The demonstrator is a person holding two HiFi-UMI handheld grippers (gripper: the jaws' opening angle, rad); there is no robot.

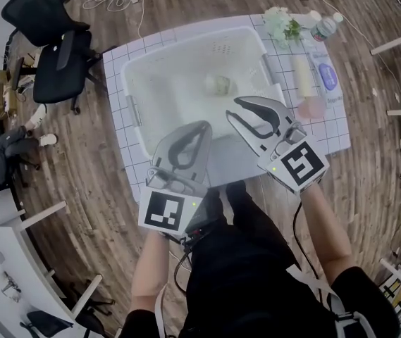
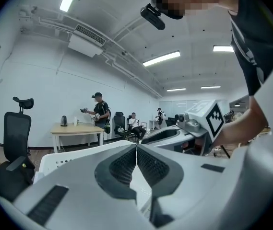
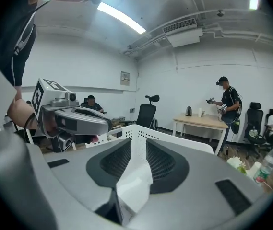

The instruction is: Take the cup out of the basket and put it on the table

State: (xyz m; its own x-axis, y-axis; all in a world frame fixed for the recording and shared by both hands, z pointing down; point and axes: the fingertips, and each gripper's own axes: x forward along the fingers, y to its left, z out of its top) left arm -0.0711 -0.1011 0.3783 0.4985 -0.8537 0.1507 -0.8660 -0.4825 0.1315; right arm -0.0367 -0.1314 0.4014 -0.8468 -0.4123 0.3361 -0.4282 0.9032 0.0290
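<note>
On the left gripper (image 1: 201, 127) the fingers (image 2: 122, 166) are clenched together, empty. On the right gripper (image 1: 232, 108) the fingers (image 3: 162, 163) stand slightly apart, empty, over the basket (image 1: 179, 37) holding the cup (image 1: 218, 84).

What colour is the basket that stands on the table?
The basket is white; the head view shows it best.
</note>
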